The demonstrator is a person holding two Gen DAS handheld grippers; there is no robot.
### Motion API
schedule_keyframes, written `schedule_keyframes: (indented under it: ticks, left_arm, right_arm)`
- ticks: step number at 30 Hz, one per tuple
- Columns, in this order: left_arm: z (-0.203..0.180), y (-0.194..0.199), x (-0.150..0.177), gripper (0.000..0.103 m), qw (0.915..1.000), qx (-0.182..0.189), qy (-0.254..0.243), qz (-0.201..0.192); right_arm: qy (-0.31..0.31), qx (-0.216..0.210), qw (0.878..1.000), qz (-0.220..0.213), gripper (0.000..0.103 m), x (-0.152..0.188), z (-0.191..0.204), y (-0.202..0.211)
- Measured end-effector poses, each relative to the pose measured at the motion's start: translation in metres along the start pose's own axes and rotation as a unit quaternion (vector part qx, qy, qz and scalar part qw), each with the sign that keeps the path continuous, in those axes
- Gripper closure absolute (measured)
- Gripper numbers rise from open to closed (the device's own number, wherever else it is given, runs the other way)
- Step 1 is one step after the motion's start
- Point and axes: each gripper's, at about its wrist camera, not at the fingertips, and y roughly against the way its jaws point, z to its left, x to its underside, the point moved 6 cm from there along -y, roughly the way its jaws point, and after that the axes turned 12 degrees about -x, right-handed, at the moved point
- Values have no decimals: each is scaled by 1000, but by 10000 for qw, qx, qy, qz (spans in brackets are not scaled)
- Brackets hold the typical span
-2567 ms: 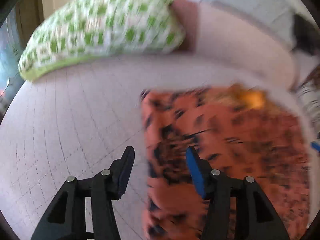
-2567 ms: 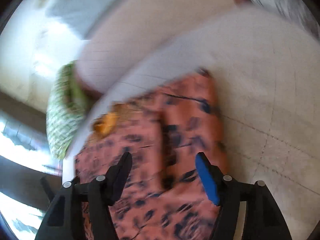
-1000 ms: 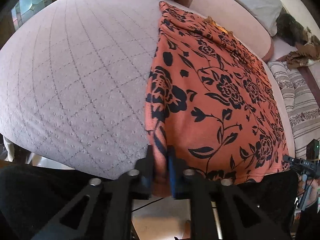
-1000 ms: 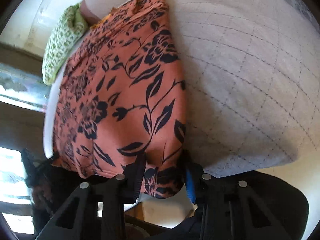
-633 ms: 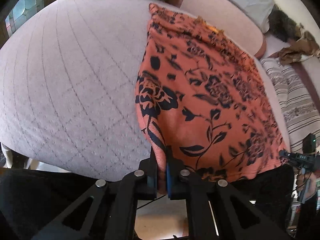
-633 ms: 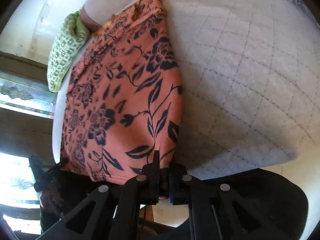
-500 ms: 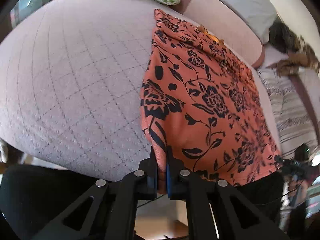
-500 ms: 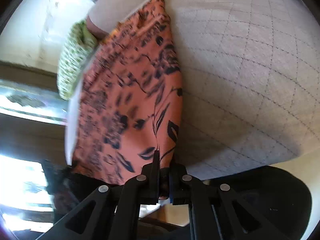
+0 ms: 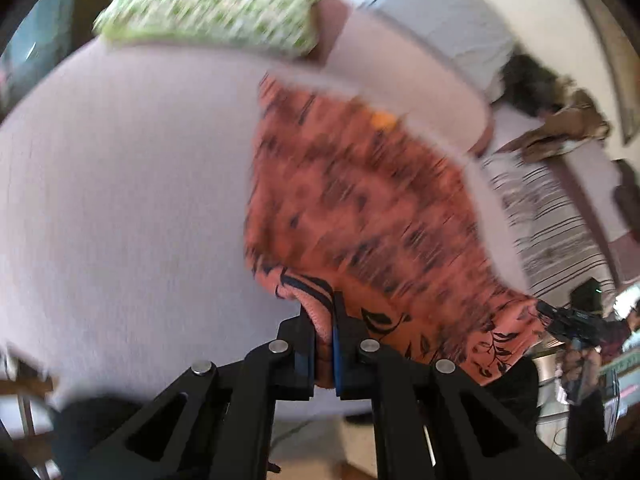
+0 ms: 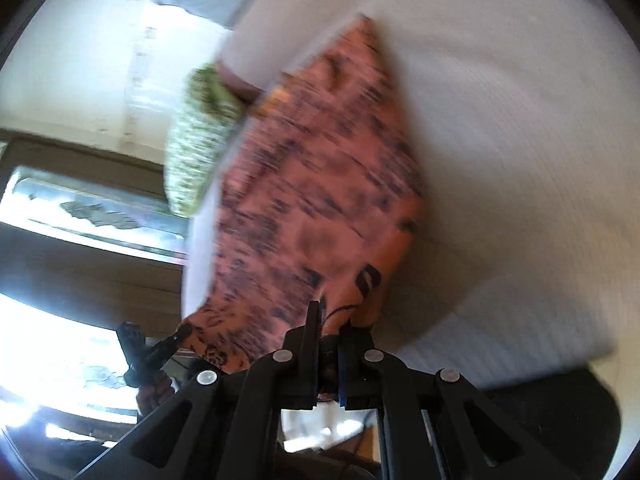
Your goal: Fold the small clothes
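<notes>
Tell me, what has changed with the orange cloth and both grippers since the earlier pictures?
Each hand-held gripper, left and right, closed on a near corner of the orange cloth and has begun lifting that edge off the bed. The far end of the cloth still lies flat, and the green pillow has not moved.

Garment lies on bed, frame centre-right; pillow at upper left behind it; left claw bottom centre on near corner, right claw likewise in right view
</notes>
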Motion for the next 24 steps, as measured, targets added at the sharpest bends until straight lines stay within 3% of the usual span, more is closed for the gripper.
schedule_keyframes:
  ticks: [5,7,9,10,12,13,14,16,19,21,24]
  left_arm:
    - [-26,6,-122,97,9961,451,-135,-748]
    - [-24,-8,-167,97,9944,430,-58,-966]
    - [-21,-47,-214,94,9937,346,107,-1062]
    - [-18,-67,-225,87,9943,230,112,-1035]
    - [-3,-138,-243,66,9964,-400,236,-715]
    - [3,-168,-243,52,9971,-560,216,-472]
    - [13,-188,-238,52,9959,-789,330,-307]
    - [26,-199,-225,52,9929,-1057,448,-311]
    - [37,-176,-207,42,9898,-1219,318,-670]
    - [41,-158,-188,32,9900,-1093,214,-869]
    - [36,-156,-170,29,9949,-793,-47,-627]
  right_arm:
    - [541,-745,9939,-603,97,-118,50,-13]
    - [586,-864,9910,-841,97,-174,53,-23]
    - [428,-917,9906,-917,93,-239,39,-55]
    - [409,-856,9917,-871,93,-256,31,-68]
    - [-36,-154,9969,-769,76,-292,-21,-113]
    - [-232,215,9968,-731,52,-295,-44,-127]
    - [-294,452,9961,-699,40,-292,-56,-136]
    - [-173,709,9948,-708,40,-275,-67,-140]
    - [391,1035,9882,-1060,36,-252,-53,-112]
    - [710,1176,9852,-1026,29,-237,-45,-97]
    - [1148,1641,9783,-529,29,-229,-44,-100]
